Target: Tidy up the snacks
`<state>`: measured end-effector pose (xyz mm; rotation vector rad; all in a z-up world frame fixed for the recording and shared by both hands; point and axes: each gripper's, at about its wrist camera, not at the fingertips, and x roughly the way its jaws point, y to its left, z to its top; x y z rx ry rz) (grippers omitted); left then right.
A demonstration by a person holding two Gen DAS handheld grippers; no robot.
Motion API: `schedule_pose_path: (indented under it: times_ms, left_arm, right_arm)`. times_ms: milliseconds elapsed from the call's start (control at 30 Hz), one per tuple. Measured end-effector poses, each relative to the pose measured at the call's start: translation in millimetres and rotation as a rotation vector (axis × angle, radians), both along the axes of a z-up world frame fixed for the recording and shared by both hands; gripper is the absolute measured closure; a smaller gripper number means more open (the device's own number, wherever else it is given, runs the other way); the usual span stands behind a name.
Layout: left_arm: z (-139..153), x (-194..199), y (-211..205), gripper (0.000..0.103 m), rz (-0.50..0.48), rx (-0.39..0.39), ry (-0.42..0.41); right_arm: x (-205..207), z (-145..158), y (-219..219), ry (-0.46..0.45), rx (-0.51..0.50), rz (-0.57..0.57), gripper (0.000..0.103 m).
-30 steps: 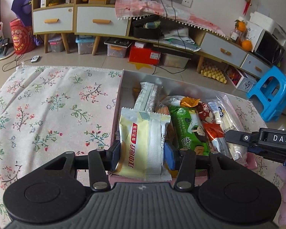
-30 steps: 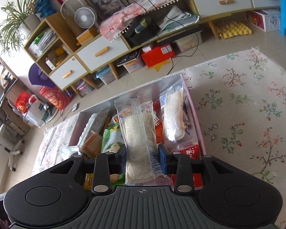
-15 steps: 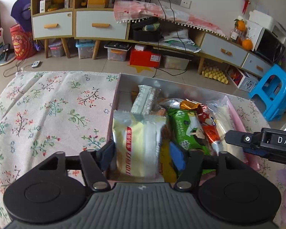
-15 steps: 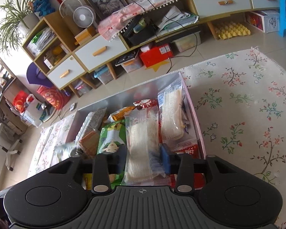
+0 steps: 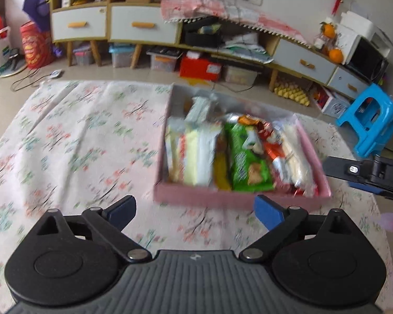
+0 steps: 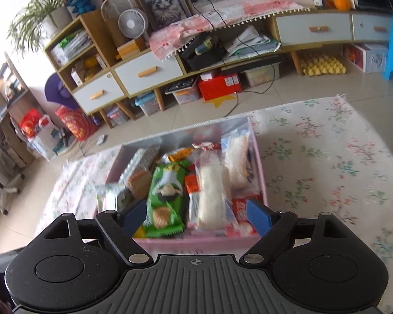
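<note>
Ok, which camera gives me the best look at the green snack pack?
The right wrist view: the green snack pack lies close and fairly sharp, print readable as pictures. The left wrist view shows it farther off and motion-blurred.

You have one pink rectangular cardboard box (image 5: 238, 201) on one floral-print cloth (image 5: 73, 141). Inside it you can count: one pale-yellow-and-white foil packet (image 5: 194, 157), one green plastic biscuit packet (image 6: 166, 196), two clear-wrapped long white pastry packets, one (image 6: 212, 196) nearer and one (image 6: 235, 159) behind, and one grey-speckled wrapped bar (image 6: 144, 157). The red and orange wrappers overlap and blur, so you cannot count them. Two grippers: left gripper (image 5: 195, 210), right gripper (image 6: 196, 218).
</note>
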<state>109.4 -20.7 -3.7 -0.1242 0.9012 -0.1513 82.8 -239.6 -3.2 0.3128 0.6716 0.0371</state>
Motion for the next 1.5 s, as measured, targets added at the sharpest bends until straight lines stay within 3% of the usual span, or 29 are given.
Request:
schedule_pose_path:
  times_ms: [400,667,900,1300,1500]
  left_arm:
    - [15,-52,18,0.001,0.082,0.02,0.036]
    - [8,-83,23,0.0,0.184,0.098,0.015]
    - [5,-94,11,0.0,0.119,0.136,0.025]
    - [11,-103,-1,0.0,0.099,0.164,-0.012]
    - [10,-105,-5,0.0,0.084,0.17,-0.003]
  right_arm:
    - [-60,3,9,0.092,-0.078,0.025,0.011]
    - [-88,0,26,0.119,-0.163,0.01,0.008]
    - [-105,-4,44,0.132,-0.162,0.02,0.006]
    - [-99,-10,55,0.15,-0.229,0.025,0.006]
    - [-99,-12,51,0.164,-0.217,0.01,0.006]
